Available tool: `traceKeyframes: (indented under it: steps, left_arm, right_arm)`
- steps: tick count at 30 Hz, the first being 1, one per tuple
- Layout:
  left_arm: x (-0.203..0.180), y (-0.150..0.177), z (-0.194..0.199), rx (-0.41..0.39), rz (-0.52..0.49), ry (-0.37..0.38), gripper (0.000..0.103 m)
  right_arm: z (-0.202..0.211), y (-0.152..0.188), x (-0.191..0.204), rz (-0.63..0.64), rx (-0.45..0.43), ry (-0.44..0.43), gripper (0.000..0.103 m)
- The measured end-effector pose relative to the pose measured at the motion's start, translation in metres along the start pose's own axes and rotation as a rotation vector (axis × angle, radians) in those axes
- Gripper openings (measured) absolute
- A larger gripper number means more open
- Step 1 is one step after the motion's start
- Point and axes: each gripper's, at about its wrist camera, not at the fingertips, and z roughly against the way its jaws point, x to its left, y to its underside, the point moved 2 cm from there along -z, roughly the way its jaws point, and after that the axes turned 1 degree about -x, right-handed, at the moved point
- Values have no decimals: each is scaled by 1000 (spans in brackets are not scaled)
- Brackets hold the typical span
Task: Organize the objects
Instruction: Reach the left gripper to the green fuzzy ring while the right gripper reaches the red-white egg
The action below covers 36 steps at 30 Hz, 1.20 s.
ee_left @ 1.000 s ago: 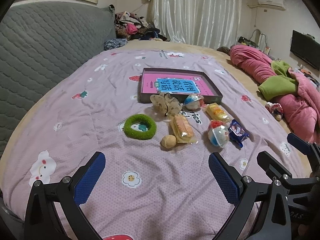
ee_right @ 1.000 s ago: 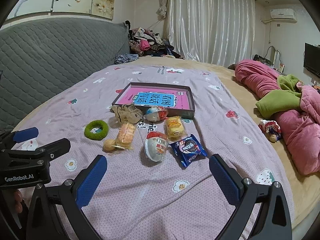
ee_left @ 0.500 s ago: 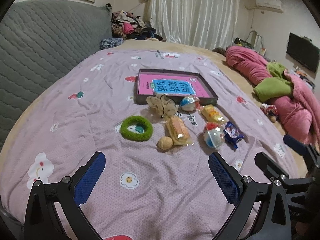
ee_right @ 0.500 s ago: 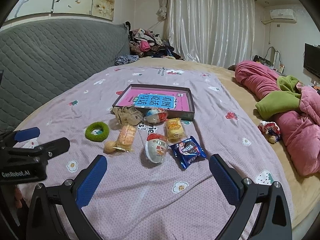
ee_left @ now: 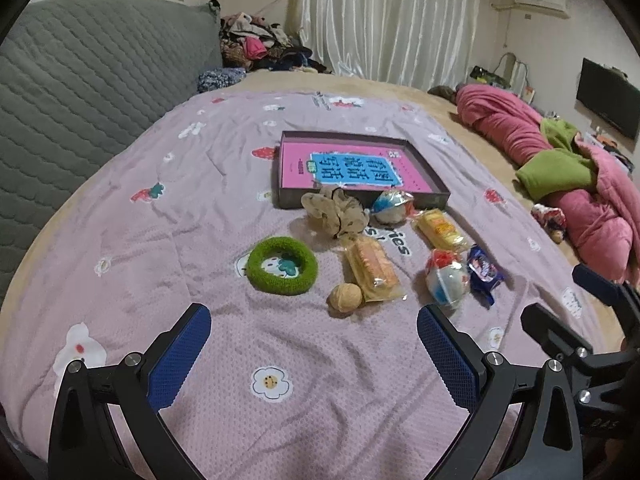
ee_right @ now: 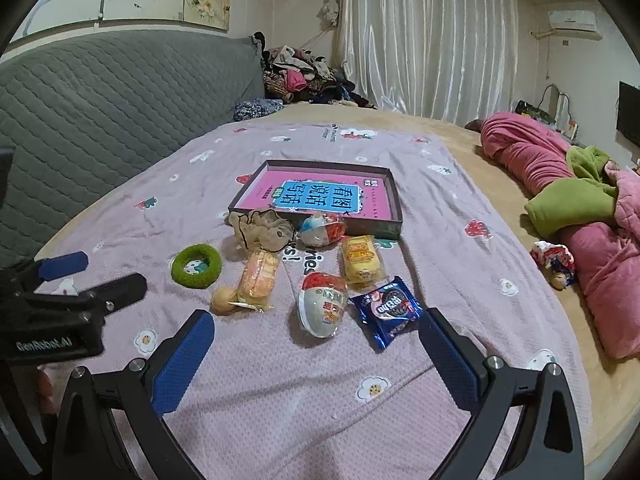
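A shallow dark box (ee_left: 434, 190) (ee_right: 394, 200) with a pink and blue book inside lies on the purple bedspread. In front of it lie a beige scrunchie (ee_left: 334, 210) (ee_right: 262, 230), a green hair ring (ee_left: 282, 266) (ee_right: 196, 266), a walnut (ee_left: 345, 297) (ee_right: 222, 300), two orange-yellow snack packs (ee_left: 372, 268) (ee_left: 440, 229) (ee_right: 259, 276) (ee_right: 360, 260), two egg-shaped toys (ee_left: 446, 282) (ee_left: 391, 207) (ee_right: 323, 304) (ee_right: 322, 229) and a blue cookie packet (ee_left: 484, 273) (ee_right: 386, 310). My left gripper (ee_left: 314, 340) and right gripper (ee_right: 316, 340) hover open and empty, short of the items.
A grey quilted headboard (ee_left: 80, 92) runs along the left. Pink and green bedding (ee_left: 580, 184) is heaped at the right, with a small toy (ee_right: 554, 260) beside it. Clothes (ee_right: 304, 76) pile up by the white curtain. Bare bedspread lies under both grippers.
Both grippers have shifted slightly relative to the bed; the items sit a little differently in each view. Nothing was grasped or moved, and both stay open.
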Motion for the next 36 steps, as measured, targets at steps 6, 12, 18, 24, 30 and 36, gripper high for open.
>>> traceKeyframes:
  steps: [6,12,18,24,30,36]
  left_arm:
    - [7,-2,-26,44,5,-13,103]
    - [17,-6,-52,76,22,-19,103]
    - [22,-8,-73,102,21,-15,103]
    - [29,-10,-94,120,22,-15,103]
    - [43,-15,-115,141,52,-13,103]
    - [51,-23,-138,154,60,-35,103]
  right_arm:
    - [-19,0,0,19,28,31,103]
    - [-41,4,-6,2,68,46,103]
    - [-59,6,-11,-10,99,64,103]
    - [-79,8,-13,-5,139,74,103]
    - [-98,7,-10,3,163,88,103]
    - [-110,3,-8,18,167,110,103]
